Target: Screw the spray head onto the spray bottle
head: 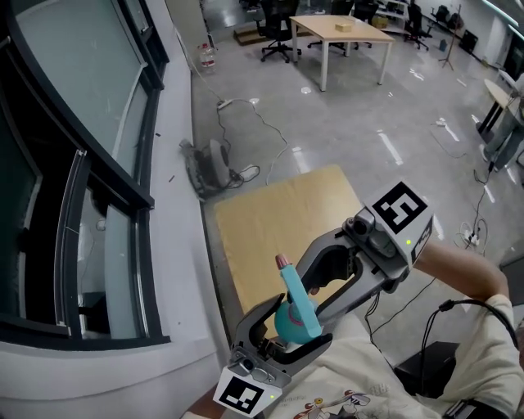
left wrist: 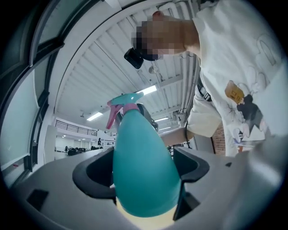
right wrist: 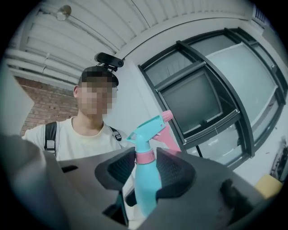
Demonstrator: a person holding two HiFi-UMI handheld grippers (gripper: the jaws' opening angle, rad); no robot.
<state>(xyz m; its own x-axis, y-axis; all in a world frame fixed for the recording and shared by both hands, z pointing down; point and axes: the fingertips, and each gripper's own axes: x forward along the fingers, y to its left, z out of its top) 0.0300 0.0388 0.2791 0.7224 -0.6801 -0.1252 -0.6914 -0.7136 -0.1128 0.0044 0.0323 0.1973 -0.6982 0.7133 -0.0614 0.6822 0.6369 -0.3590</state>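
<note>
Wooden table [head: 270, 221] behind, two tongs are sharing one spray bottle [head: 300, 315].
Left gripper [left wrist: 145, 179] is clamping its fat body; right gripper [right wrist: 146, 168] is pinching the neck at the pink collar [right wrist: 145, 157], spray head [right wrist: 150, 128] just above, long axis crossing both jaws upward. That collar is hiding thread seating.

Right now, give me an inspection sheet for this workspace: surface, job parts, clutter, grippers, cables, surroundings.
Surface: light wooden tabletop, bare where visible.
Job's things: teal plastic spray bottle held up between both grippers; teal spray head with pink collar and nozzle sits on its neck, tightness cannot be told.
Clutter: nothing seen on the tabletop; grey device on the floor beside it.
Grippers: left gripper shut on the bottle's body; right gripper shut on its neck at the collar.
Cables: white cable across the floor.
Surroundings: dark-framed windows at left; office table and chairs behind.
</note>
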